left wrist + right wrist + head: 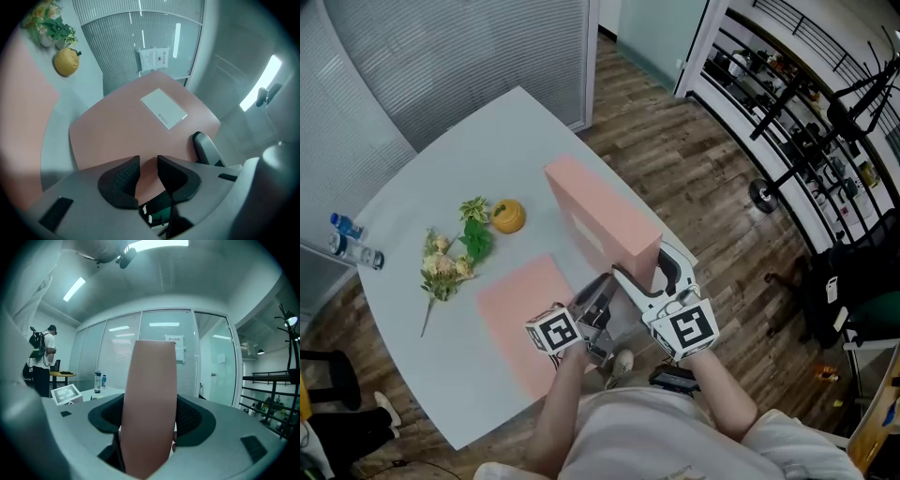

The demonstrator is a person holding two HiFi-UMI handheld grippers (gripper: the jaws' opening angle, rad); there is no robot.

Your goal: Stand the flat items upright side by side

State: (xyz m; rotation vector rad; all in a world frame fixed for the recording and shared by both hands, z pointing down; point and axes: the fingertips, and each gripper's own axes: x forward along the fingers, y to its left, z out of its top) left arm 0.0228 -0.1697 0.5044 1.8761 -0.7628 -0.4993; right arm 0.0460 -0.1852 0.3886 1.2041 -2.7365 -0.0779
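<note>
while upright, pink box [150, 399] clamped between right fingers [193, 416]; left fingers [119, 182] slightly apart beside it

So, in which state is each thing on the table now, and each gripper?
Pink flat rectangular box: standing upright, gripped at its near end.
Second pink flat box: lying flat on the white table.
Right gripper: shut on the upright box.
Left gripper: open, narrow gap, nothing between.
Flower sprig: lying down.

Upright box [605, 211] right of flat box [520, 309]
</note>
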